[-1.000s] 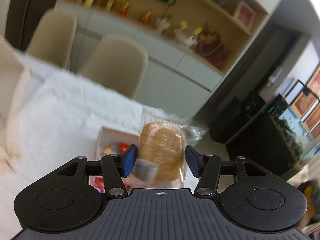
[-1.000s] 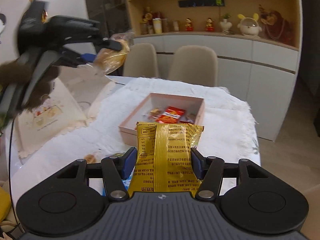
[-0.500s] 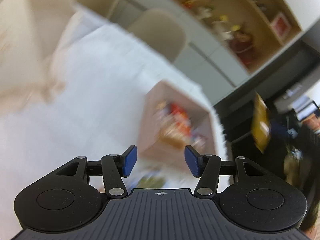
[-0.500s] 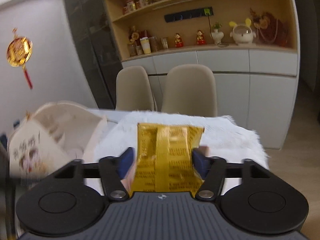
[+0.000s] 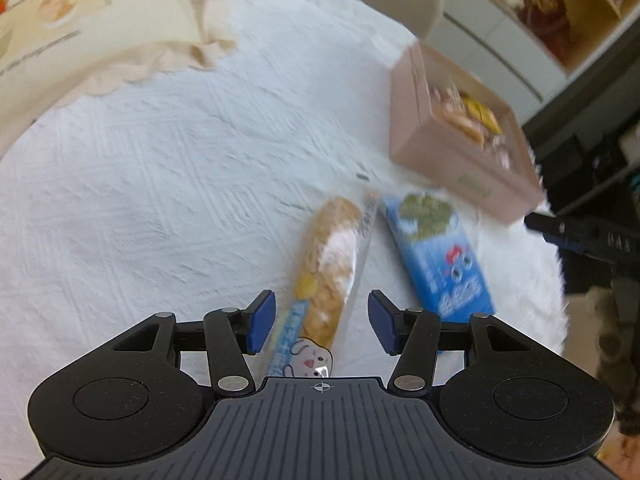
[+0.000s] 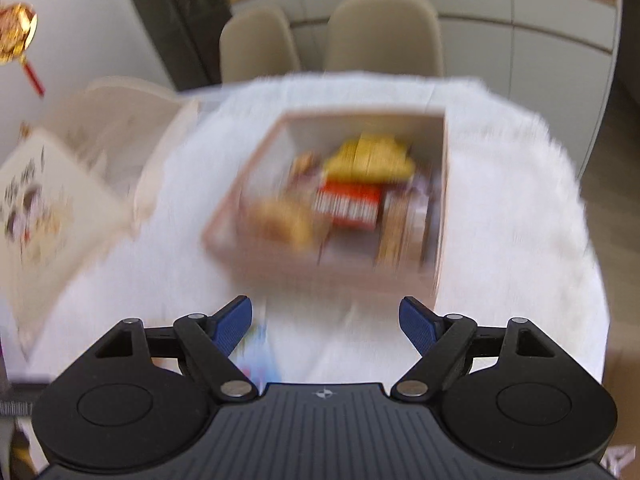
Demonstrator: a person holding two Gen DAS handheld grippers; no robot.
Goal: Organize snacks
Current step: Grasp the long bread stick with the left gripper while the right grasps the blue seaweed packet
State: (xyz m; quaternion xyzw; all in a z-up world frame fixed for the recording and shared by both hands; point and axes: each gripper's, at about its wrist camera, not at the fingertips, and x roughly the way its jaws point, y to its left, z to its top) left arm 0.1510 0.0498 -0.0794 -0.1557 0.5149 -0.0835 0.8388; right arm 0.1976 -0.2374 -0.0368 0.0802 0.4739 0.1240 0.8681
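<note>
A pink box (image 5: 452,148) holding several snacks stands on the white tablecloth (image 5: 160,184); it also shows in the right wrist view (image 6: 332,268), with a yellow packet (image 6: 368,158) and a bread bun (image 6: 280,218) inside. My left gripper (image 5: 321,322) is open and empty, just above a long wrapped bread stick (image 5: 328,268) that lies between its fingers. A blue snack packet (image 5: 440,256) lies to its right. My right gripper (image 6: 326,326) is open and empty, short of the box's near wall.
A cream gift bag (image 5: 80,28) lies at the table's left; it also shows in the right wrist view (image 6: 52,200). Two beige chairs (image 6: 384,36) stand behind the table. The right gripper's tip (image 5: 580,236) shows at the table's right edge.
The left gripper let go of the bun and came down over the bread stick. The right gripper released the yellow packet into the box and opened wide.
</note>
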